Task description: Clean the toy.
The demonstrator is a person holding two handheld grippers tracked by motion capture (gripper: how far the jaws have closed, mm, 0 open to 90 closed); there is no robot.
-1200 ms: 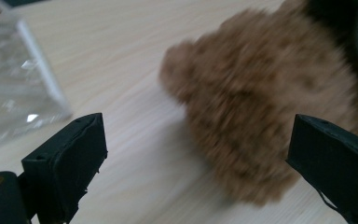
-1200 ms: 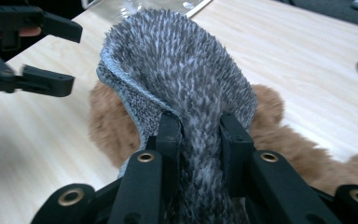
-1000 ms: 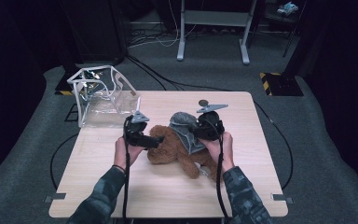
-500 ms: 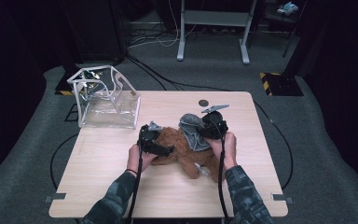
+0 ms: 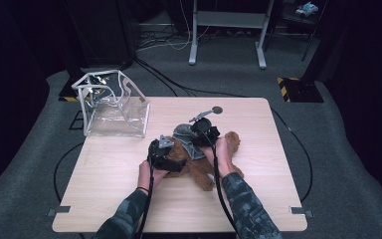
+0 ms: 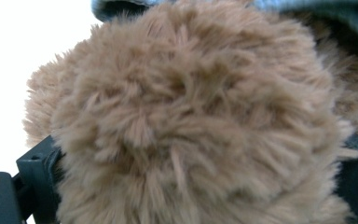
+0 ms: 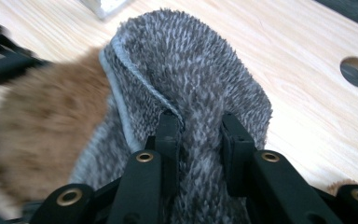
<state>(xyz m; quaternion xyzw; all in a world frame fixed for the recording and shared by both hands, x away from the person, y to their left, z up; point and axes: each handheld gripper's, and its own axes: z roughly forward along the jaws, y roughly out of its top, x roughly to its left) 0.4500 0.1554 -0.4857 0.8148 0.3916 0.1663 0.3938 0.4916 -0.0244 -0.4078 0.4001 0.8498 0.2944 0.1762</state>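
1. You are working at the middle of the wooden surface (image 5: 104, 199), with both forearms coming in from the near edge.
2. The brown plush toy (image 5: 199, 162) is lying on the surface between your two hands, its furry limbs spreading toward the right and the near side.
3. A grey fleecy garment (image 5: 186, 142) is sitting over the toy's upper part; in the right gripper view the grey cloth (image 7: 191, 79) is standing up in a fold above the wood.
4. Your right gripper (image 5: 203, 130) is pinching that fold: in its own view the right gripper (image 7: 198, 140) is pressing a ridge of the grey cloth between its two black jaws, with the hemmed edge running just beside the left jaw.
5. Your left gripper (image 5: 161, 157) is pushing against the toy's left side, touching the brown fur.
6. In the left gripper view the brown fur (image 6: 200, 116) is crowding right up to the camera, with black jaw parts showing at the lower left and lower right, so the left gripper is standing spread around a rounded part of the toy; I cannot tell whether it is squeezing it.
7. A clear plastic bag (image 5: 113, 107) with white edging is standing open at the far left corner of the surface, well apart from the toy.
8. A round hole (image 5: 217, 110) in the surface is lying just beyond your right gripper.
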